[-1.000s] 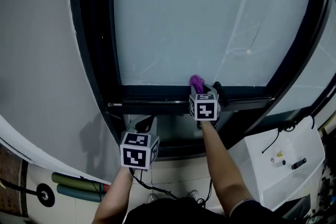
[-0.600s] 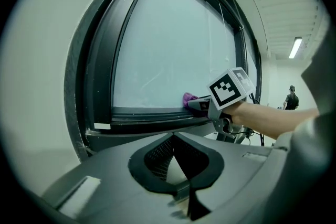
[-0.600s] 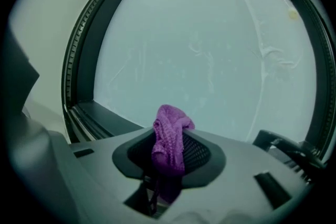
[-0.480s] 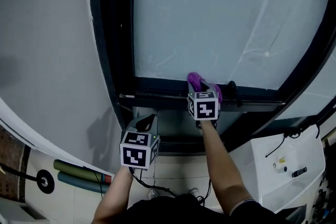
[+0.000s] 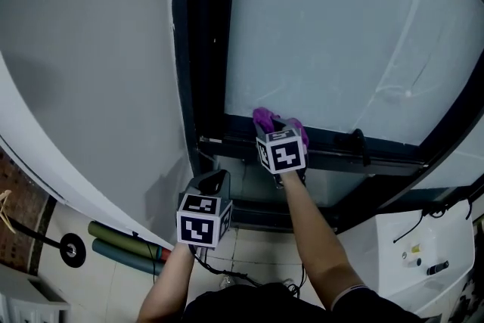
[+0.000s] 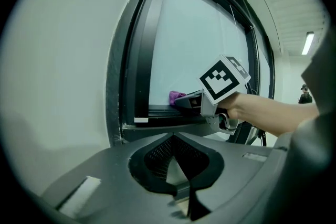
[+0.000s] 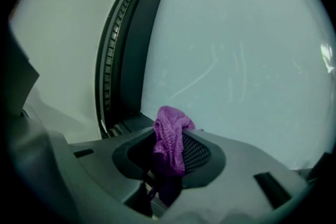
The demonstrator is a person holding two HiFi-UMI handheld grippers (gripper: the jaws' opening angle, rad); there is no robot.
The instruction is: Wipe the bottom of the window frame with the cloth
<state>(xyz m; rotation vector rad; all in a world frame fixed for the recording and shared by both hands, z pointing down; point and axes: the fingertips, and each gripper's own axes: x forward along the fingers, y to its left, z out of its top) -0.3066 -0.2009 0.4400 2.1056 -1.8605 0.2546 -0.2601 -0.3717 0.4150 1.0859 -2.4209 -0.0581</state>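
Observation:
A purple cloth (image 5: 264, 118) is pinched in my right gripper (image 5: 275, 126), which is shut on it and presses it to the bottom rail of the dark window frame (image 5: 340, 144), close to the lower left corner of the pane. From the right gripper view the cloth (image 7: 169, 143) bunches up between the jaws, with the frame's corner (image 7: 127, 122) just left of it. My left gripper (image 5: 212, 181) hangs lower and to the left, below the sill, shut with nothing in it. The left gripper view shows the cloth (image 6: 176, 96) and the right gripper (image 6: 187, 102) at the rail.
A black handle (image 5: 358, 139) sticks up from the bottom rail right of the cloth. Grey wall (image 5: 83, 87) runs along the frame's left side. On the floor lie green rolled tubes (image 5: 125, 246) at the left and a white box (image 5: 423, 261) at the right.
My right gripper has slid the cloth left along the bottom rail, away from the black handle and toward the left corner. The left gripper has hardly moved.

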